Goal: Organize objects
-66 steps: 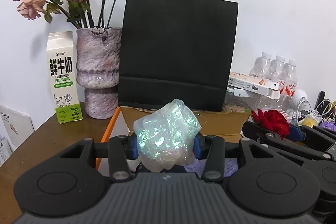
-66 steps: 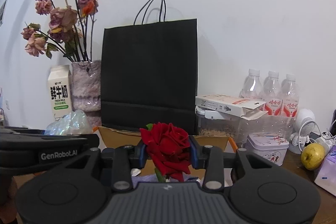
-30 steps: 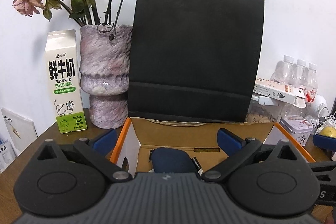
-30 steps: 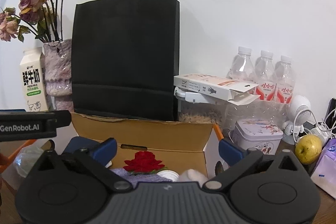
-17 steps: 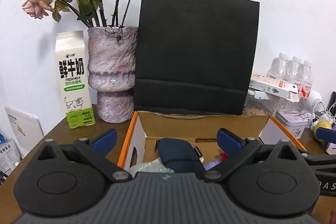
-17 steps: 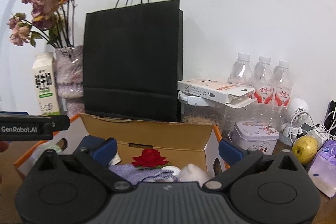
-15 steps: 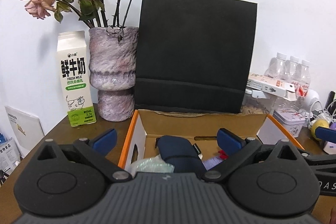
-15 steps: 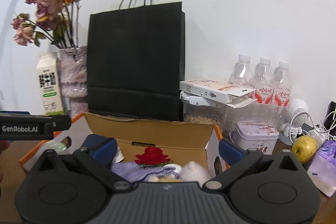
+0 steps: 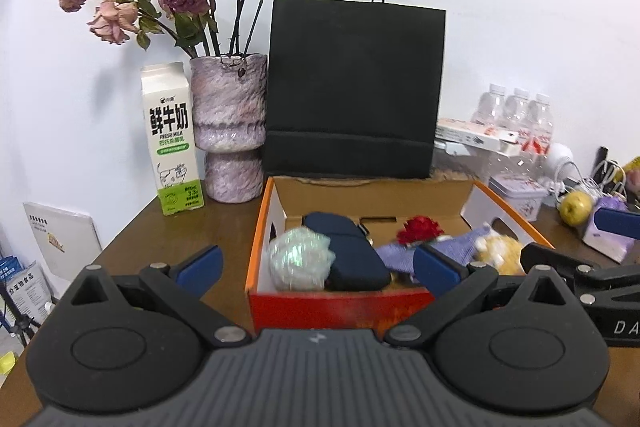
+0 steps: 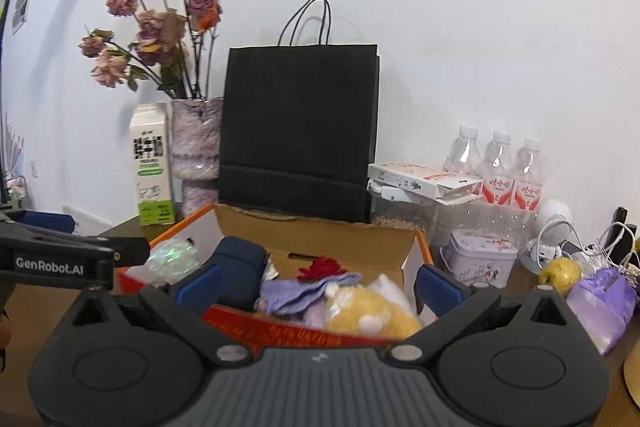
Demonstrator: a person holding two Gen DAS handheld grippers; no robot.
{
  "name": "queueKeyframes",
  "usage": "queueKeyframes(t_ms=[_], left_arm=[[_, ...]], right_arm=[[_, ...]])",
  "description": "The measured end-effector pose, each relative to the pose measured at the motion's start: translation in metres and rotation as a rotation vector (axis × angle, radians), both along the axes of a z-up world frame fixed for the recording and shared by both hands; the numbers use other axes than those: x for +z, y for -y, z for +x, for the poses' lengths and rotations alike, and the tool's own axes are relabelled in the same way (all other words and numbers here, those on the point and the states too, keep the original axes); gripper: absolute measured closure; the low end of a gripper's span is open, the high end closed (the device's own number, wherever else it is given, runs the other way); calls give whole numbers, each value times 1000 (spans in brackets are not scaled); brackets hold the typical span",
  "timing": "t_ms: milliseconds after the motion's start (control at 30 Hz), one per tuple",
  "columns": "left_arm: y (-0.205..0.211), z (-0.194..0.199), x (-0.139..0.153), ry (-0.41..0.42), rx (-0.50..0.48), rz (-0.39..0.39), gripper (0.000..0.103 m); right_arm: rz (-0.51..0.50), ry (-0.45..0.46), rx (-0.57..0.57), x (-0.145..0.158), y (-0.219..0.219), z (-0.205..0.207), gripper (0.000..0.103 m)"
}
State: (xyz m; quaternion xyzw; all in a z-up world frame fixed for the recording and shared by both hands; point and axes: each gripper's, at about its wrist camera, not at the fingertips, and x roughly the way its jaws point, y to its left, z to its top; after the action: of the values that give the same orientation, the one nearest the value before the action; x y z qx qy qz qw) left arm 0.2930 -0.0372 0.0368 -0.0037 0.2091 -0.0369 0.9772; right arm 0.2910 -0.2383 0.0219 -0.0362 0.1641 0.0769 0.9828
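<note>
The left gripper (image 9: 316,265) hangs wide open before an orange cardboard box (image 9: 328,301) on the bench (image 9: 224,227), holding an iridescent ball (image 9: 298,263), navy pouch (image 9: 348,253) and red rose (image 9: 420,230).

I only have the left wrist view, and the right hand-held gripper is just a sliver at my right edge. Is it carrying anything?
Observer: No. In the right wrist view, the right hand-held gripper is wide open and empty, with its jaws spread in front of the box.
Operator: My own finger blocks the near right corner of that box. What's in there?
Observer: A yellow plush toy with white spots. It lies against a white fluffy piece by the right wall.
</note>
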Motion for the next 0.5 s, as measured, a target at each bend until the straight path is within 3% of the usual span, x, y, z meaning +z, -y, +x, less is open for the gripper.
queueKeyframes(t_ms=[500], left_arm=[[-16,-116,-7,-40,-27,7,0]], right_arm=[[29,-7,27,2,0,-129,0]])
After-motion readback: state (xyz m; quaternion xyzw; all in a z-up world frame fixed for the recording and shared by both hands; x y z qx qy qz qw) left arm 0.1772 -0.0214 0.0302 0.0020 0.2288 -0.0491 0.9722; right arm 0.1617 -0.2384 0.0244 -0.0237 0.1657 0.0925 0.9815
